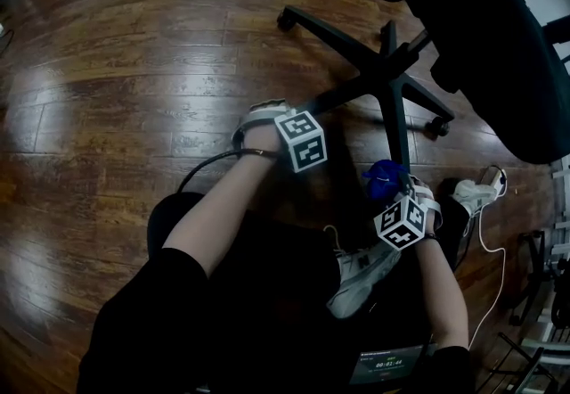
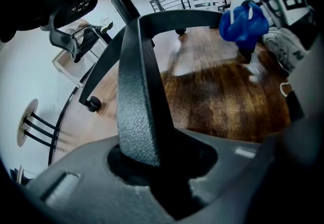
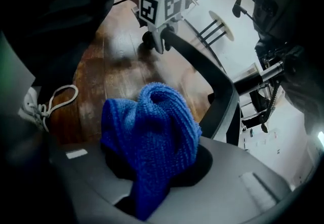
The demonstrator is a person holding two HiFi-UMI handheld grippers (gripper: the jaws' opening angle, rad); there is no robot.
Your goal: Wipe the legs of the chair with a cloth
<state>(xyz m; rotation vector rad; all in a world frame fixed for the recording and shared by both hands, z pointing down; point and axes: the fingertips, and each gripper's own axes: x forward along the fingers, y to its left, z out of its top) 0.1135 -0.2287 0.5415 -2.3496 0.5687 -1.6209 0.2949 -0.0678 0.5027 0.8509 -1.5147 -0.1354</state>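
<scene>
The person is crouched on the wooden floor (image 1: 134, 71) at the base of the chair (image 1: 485, 22), a gripper in each hand. The left gripper (image 2: 162, 170) has its fingers (image 2: 71, 177) closed round one leg (image 2: 135, 91) of the star base, gripping the rough black bar partway out from the hub (image 1: 389, 73). The right gripper (image 3: 152, 172) has its fingers clamped on the blue cloth (image 3: 152, 129), which bulges out in front of them in a tight wad. The cloth sits at the outer end of the next leg (image 1: 397, 129). Whether it is pressed onto that leg or only beside it, I cannot tell.

What worries me is the chair itself. It stands on casters (image 1: 437, 127), so a firm stroke along the next leg could make the whole base roll or swing. The only thing steadying it is that one hold on a sloping bar, which could slide.

The cloth is another weak spot. It is bunched up and held by a small part, so dragging it along the textured surface might tug it free of the fingers. Or only the tip of the wad might rub, while the sides and underside of the leg get missed.

The person's shoe (image 1: 365, 272) and its loose lace (image 3: 55, 99) lie close under the right gripper, and the lace could snag it.
</scene>
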